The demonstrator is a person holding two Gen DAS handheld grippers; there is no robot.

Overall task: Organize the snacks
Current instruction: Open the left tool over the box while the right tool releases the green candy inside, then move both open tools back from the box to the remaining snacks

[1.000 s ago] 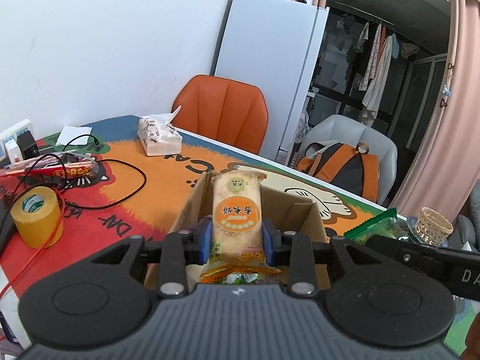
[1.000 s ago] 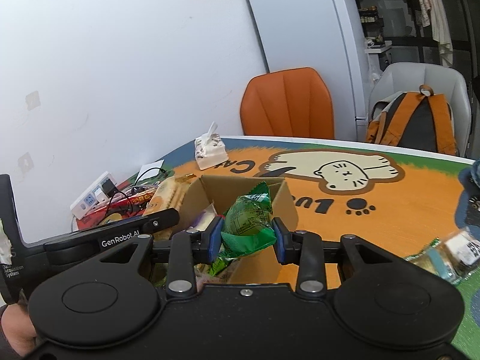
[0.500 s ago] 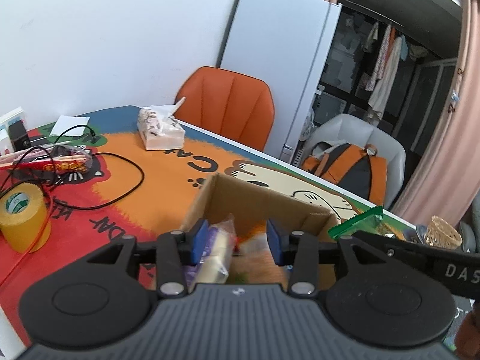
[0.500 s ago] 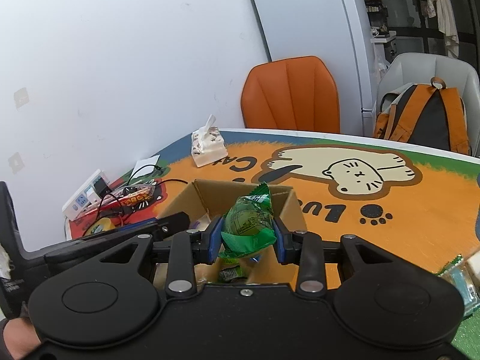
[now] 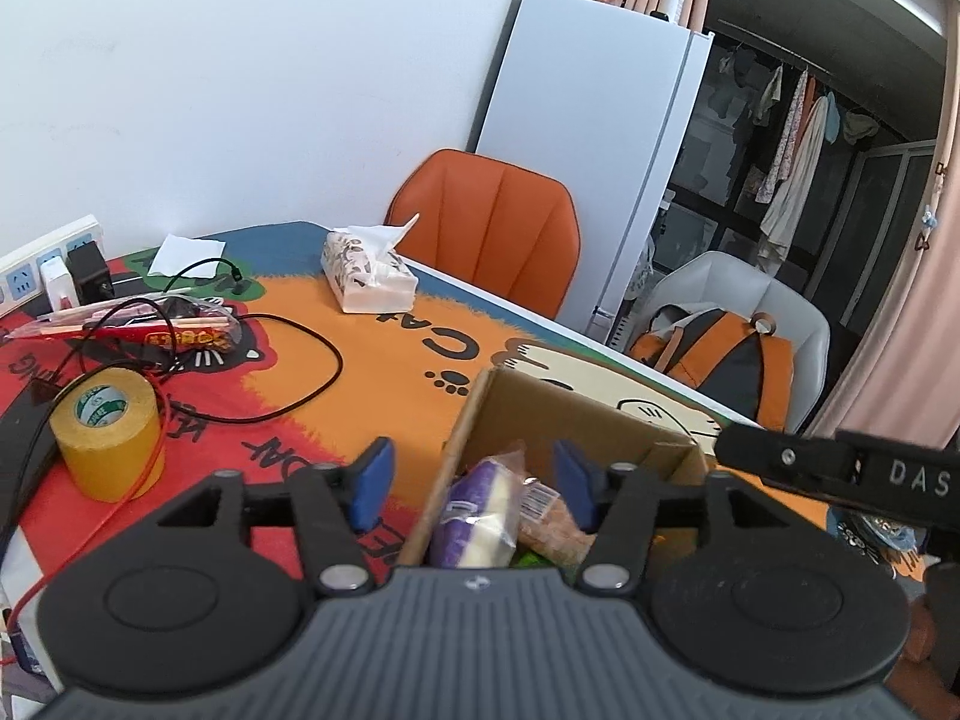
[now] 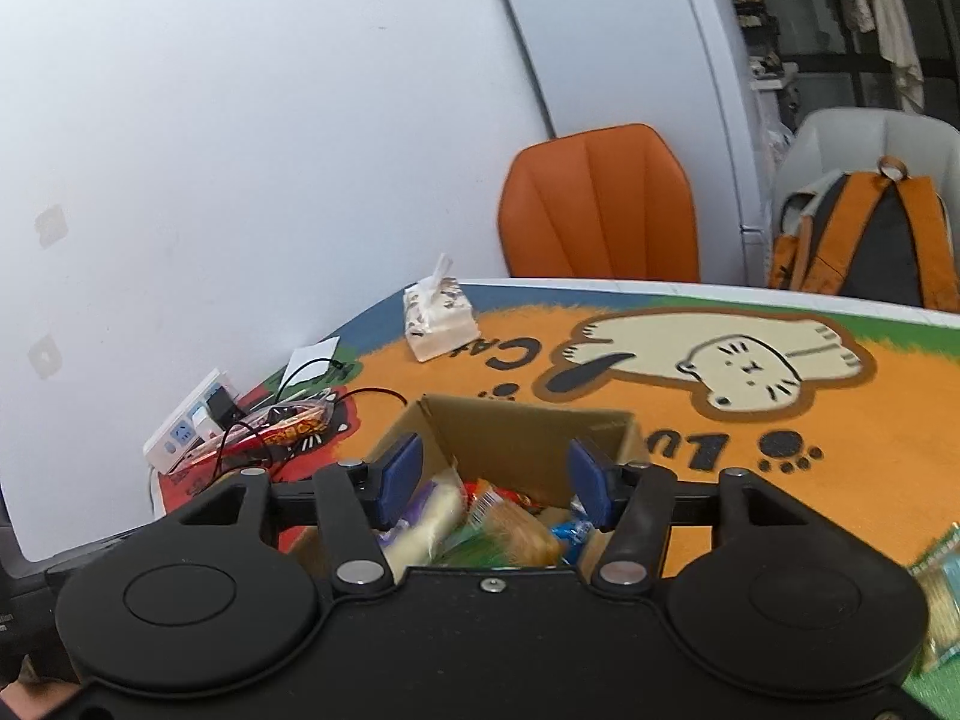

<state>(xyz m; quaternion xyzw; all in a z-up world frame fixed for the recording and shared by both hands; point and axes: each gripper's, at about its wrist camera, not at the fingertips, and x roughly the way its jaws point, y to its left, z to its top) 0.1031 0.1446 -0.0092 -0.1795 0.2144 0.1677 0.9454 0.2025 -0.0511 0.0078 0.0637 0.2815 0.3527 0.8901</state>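
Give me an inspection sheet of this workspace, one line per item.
Surface: table under a cat-print cloth.
Job's things: cardboard box open, snack packets inside; more packets on the table to the right.
Clutter: tape roll, tissue pack, red snack bag.
Grippers: left hand-held gripper and right hand-held gripper open, empty, over the box.
Cables: black cable, power strip.
Surroundings: orange chair, fridge, backpack.

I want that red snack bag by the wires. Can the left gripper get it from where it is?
Probably yes: the left gripper is open and empty, and the red snack bag lies uncovered. Black and red wires cross it and may snag.
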